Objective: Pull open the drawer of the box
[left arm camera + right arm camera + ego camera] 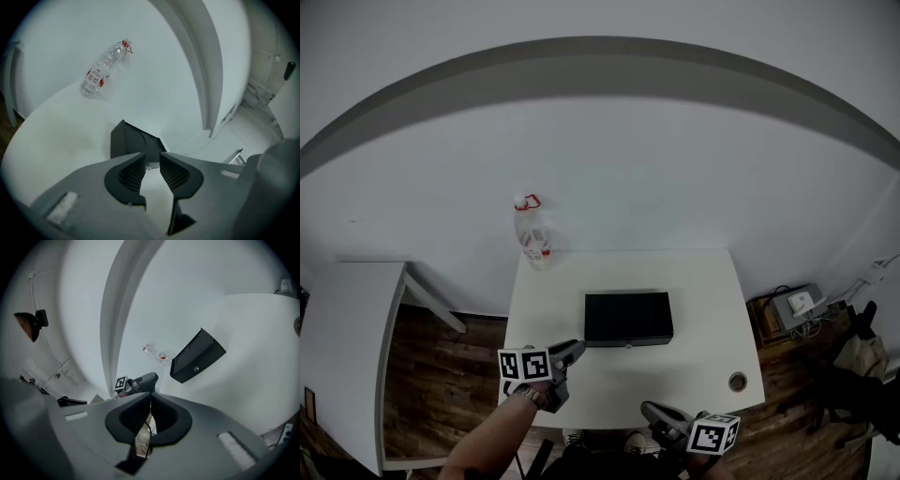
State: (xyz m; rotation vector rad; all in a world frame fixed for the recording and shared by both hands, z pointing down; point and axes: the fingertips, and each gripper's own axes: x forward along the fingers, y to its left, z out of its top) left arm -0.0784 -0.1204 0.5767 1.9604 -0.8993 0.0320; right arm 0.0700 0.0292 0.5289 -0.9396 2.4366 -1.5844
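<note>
**Approach step: drawer not yet touched**

Head view: box (628, 319) mid-counter (703, 281), drawer front toward 6 o'clock, apparently shut. Left hand-held gripper (570, 352) near box at 8 o'clock, not touching. Right hand-held gripper (658, 413) well apart at 6.

Left gripper view: parted jaws, nothing between; box corner ahead at 12. Knob hard to make out.

Right gripper view: closed jaws, nothing held. Tiny knob (196, 368) at 1 o'clock.

Next, probably: align on knob, clamp, pull toward 6.

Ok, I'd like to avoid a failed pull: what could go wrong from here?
The black box sits loose on the white table and the right gripper, shut, isn't bracing it, so it may slide instead of opening. The drawer knob is small; the open left gripper could slip off it.
</note>
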